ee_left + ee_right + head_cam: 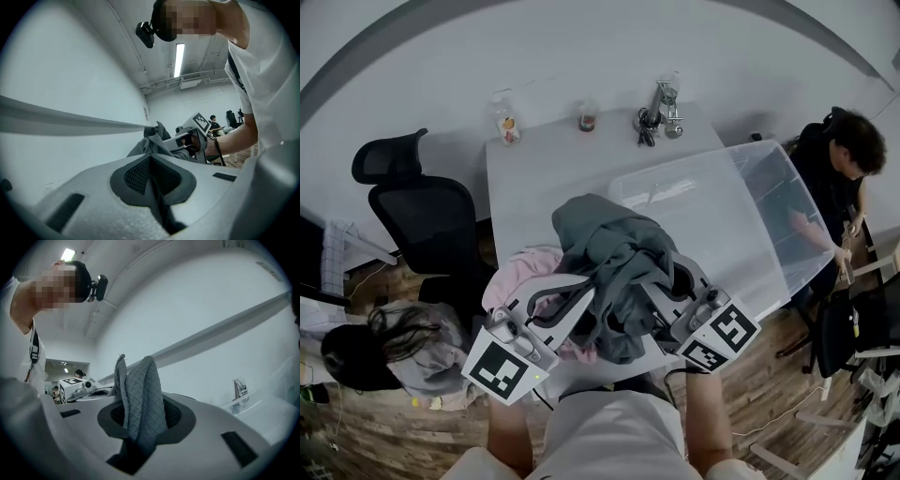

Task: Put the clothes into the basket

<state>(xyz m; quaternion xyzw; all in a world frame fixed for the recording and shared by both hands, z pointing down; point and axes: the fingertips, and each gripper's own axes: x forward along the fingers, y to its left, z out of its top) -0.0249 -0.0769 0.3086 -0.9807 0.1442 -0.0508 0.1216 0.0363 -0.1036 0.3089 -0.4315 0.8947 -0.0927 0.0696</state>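
Grey quilted cloth, the grey garment point(614, 253), hung bunched between the two grippers above the near edge of the white bench point(534, 178), clear of its surface. The right gripper point(140, 423) had its jaws drawn nearly together on a thick fold of this cloth, which stood up between the pads. The left gripper point(152, 180) was likewise closed down to a narrow seam, with what appeared to be a thin dark strip of the same garment pinched in it. A pink garment point(520, 272) lay beneath, at the near left corner of the bench. The basket point(769, 187), a clear plastic bin, occupied the right side of the bench and seemed to project past its right edge; nothing could be seen in it.

Hazards, as judged: the garment was not yet over the basket, and its loose lower folds hung low. Carried across without more height, they could catch the basket's near rim and push the light bin further off the right edge. The left gripper's hold looked slight, so the cloth's weight might pull it free. The trailing folds might also drag the pink garment along.
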